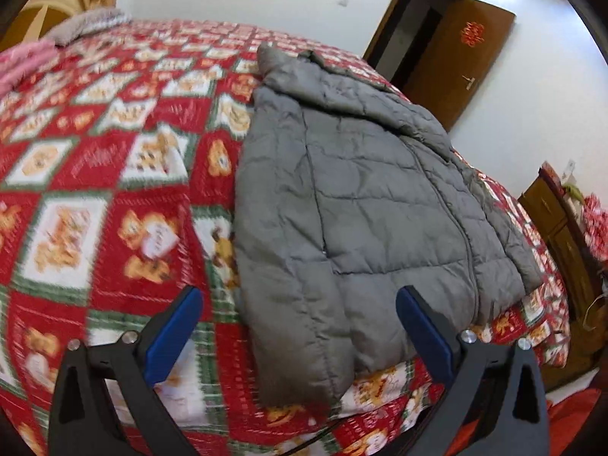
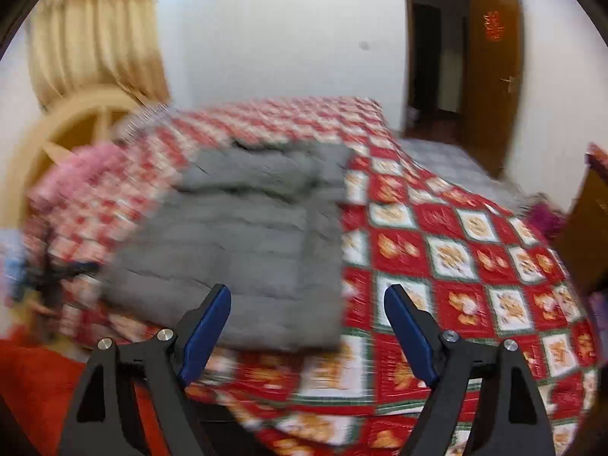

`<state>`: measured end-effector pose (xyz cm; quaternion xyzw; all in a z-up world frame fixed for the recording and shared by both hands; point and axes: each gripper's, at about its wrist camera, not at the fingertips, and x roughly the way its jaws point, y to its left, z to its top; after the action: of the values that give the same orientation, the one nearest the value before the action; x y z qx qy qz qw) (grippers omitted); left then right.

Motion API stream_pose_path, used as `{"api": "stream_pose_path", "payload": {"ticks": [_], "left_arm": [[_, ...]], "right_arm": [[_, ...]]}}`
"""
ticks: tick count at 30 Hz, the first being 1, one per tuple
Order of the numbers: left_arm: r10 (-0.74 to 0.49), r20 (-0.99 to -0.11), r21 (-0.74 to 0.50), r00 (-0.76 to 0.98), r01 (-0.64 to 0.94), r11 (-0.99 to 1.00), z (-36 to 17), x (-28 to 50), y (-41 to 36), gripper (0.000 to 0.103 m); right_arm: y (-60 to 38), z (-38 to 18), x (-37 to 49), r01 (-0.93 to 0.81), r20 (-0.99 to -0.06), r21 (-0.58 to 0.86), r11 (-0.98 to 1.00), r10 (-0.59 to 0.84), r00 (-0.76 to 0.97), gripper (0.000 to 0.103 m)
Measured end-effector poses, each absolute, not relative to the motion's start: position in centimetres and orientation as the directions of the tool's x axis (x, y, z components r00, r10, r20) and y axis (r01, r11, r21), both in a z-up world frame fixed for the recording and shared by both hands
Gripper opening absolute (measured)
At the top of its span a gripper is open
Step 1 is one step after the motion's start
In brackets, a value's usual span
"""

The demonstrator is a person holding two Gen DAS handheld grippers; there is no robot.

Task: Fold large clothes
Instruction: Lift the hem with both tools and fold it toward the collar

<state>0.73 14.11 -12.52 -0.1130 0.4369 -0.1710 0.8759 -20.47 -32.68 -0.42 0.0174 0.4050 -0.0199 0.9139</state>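
Note:
A grey quilted puffer jacket [image 1: 361, 205] lies on a bed with a red, white and green patterned blanket [image 1: 114, 159]. Its sides look folded inward and the collar points to the far end. My left gripper [image 1: 300, 307] is open and empty, hovering over the jacket's near hem. In the right wrist view the jacket [image 2: 243, 243] is blurred, left of centre. My right gripper [image 2: 307, 304] is open and empty above the jacket's near right corner and the blanket [image 2: 456, 250].
A wooden headboard [image 2: 57, 133] and golden curtain [image 2: 95, 30] stand at the left. Pink bedding [image 2: 87, 167] lies by the headboard. A brown door [image 2: 494, 72] stands open at the far right. A wooden cabinet [image 1: 562, 235] stands beside the bed.

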Motion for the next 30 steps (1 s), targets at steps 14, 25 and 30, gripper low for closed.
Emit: {"api": "stream_pose_path", "payload": {"ticks": [14,25,30], "left_arm": [[-0.268,-0.797,-0.182,0.541,0.207,0.961,-15.3,1.0,9.8,0.103],[-0.115,-0.824,-0.031,0.555,0.159,0.987,-15.4,1.1,7.9,0.086],[-0.155,-0.814,-0.063,0.560,0.180,0.982,-14.7,0.7,7.9,0.044]], "right_arm": [[-33.4,-11.4,-15.7,0.109,-0.837,0.088,0.990,0.014,0.548,0.082],[-31.6,-11.5,-15.2,0.082,-0.843,-0.102,0.991,-0.130,0.521,0.043],[-33.0,-10.9,-15.7,0.130,-0.842,0.008,0.991,-0.063,0.535,0.021]]}}
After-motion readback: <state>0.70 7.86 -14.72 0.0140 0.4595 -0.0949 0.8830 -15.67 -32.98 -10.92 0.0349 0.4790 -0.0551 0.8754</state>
